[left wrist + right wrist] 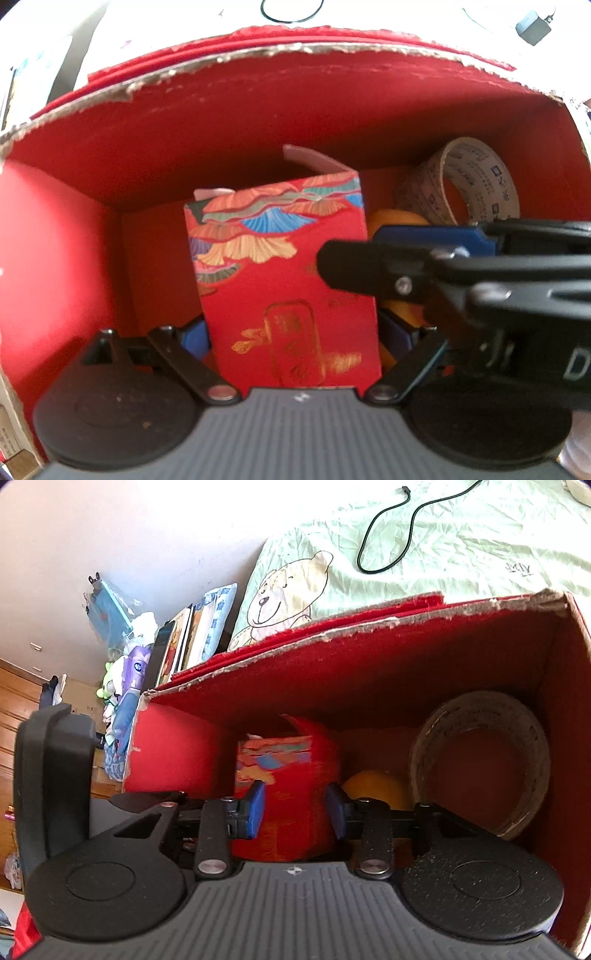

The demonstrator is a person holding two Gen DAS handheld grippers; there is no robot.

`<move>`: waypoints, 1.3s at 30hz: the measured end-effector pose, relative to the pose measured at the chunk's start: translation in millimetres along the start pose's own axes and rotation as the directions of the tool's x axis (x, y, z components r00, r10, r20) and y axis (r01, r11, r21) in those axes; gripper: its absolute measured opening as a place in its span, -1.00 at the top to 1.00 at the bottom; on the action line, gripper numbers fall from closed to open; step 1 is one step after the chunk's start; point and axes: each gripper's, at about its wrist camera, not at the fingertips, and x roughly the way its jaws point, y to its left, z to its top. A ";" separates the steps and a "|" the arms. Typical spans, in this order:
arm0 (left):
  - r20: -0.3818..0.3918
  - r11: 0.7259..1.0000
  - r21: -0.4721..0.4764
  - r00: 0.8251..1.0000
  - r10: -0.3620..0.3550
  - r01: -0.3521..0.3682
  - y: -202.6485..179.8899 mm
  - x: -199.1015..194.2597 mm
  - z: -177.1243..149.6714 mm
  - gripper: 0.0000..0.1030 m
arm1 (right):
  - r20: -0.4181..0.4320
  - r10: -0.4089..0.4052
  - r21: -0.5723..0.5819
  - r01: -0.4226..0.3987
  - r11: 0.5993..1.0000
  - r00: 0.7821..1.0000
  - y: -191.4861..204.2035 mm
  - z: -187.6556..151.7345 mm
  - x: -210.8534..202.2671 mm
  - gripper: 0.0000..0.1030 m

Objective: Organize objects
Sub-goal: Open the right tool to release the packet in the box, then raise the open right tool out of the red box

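Left tongs [293, 332] flank the red packet [284, 266].

This is a bedroom in a home. A bed sheet [461, 554] with a teddy bear picture [288, 590] covers the bed. Picture books [184, 642] and toys [129, 675] are stacked beside it. A wooden cupboard [18, 709] stands by the wall.
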 end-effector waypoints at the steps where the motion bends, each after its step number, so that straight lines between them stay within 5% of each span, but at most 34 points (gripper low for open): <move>1: 0.000 1.000 0.003 1.000 0.008 -0.008 -0.8 0.6 -0.4 -0.71 | 0.018 -0.002 -0.008 0.002 1.000 1.000 0.7 0.4 -2.0 0.22; 10: 0.021 0.999 0.016 0.999 0.032 -0.032 -2.6 -0.7 -4.6 -0.70 | 0.171 -0.016 0.053 0.007 0.999 0.985 -7.2 -6.3 -14.6 0.22; 39: 0.104 0.994 0.060 0.991 0.082 -0.089 -17.2 -8.0 -19.6 -0.70 | 0.290 -0.189 0.048 0.182 0.982 0.938 -0.9 -12.1 -23.4 0.22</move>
